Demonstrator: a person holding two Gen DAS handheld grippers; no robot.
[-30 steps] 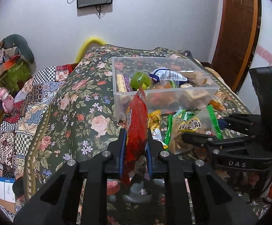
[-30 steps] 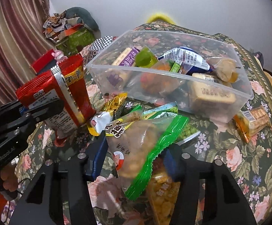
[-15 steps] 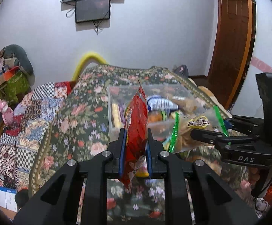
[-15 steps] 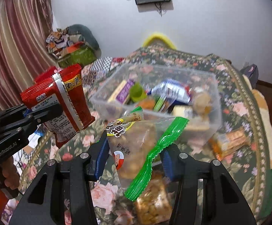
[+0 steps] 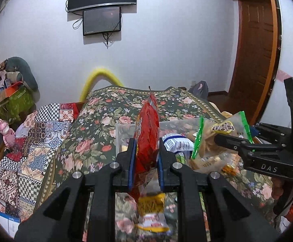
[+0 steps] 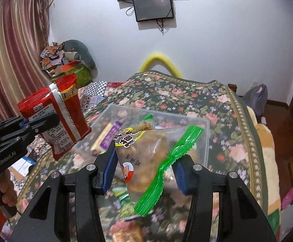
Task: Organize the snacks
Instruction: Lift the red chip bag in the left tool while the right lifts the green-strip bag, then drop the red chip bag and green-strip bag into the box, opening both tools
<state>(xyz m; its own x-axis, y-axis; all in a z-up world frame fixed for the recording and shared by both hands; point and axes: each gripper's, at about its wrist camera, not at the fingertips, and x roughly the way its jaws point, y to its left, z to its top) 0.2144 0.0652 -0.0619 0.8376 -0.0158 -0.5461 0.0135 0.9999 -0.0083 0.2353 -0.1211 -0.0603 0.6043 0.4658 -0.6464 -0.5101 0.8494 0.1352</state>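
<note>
— Snacks all over the bed [image 5: 98,125], floral spread under everything, and that clear plastic bin [image 6: 205,129] sitting on it with packets inside.
— Both tools are loaded! Left gripper [image 5: 145,161] has its blue pads pressed tight onto a red snack packet [image 5: 147,133], held upright, edge-on, above the spread in front of the bin.
— And the right gripper [image 6: 143,169]?
— Pinched on a clear bag with green seams [image 6: 146,157], crackers showing through, held up over the near side of the bin.
— From the right wrist, the red packet hangs off to the left, well apart from the bag.
— Down below, a small yellow packet [image 5: 151,202] lies on the spread, blurred.
</note>
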